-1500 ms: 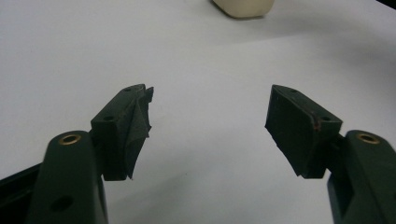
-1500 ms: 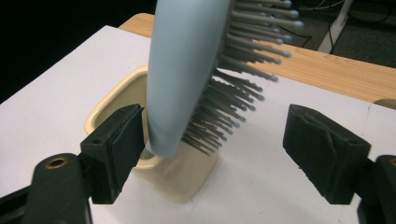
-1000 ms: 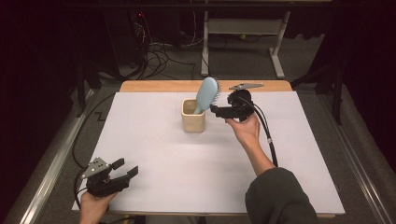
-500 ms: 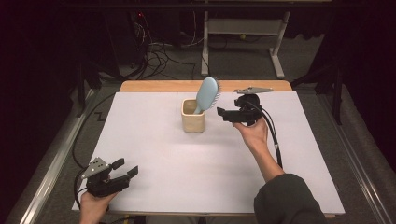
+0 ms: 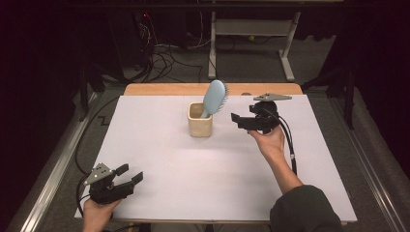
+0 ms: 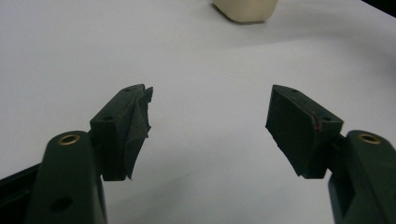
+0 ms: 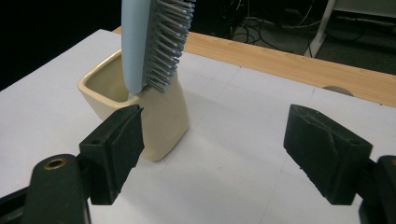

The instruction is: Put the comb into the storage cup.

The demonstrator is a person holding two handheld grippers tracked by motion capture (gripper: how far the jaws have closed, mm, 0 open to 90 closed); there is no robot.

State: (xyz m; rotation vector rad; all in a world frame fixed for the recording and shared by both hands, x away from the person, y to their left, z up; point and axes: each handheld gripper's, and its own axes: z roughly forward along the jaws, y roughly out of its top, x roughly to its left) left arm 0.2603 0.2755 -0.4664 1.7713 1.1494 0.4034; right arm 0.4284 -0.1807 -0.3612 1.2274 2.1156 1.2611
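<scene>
Two empty, wide-open claws: left claw (image 5: 129, 175), right claw (image 5: 235, 119); one hairbrush (image 5: 214, 98), one cup (image 5: 200, 121).

We are looking at a laboratory or test workspace: a wooden table covered with a white sheet (image 5: 159, 145) is standing on grey carpet, black cables (image 5: 164, 58) are lying tangled behind it, a white metal bench frame (image 5: 251, 29) is sitting beyond, and dark curtains are enclosing it.
</scene>
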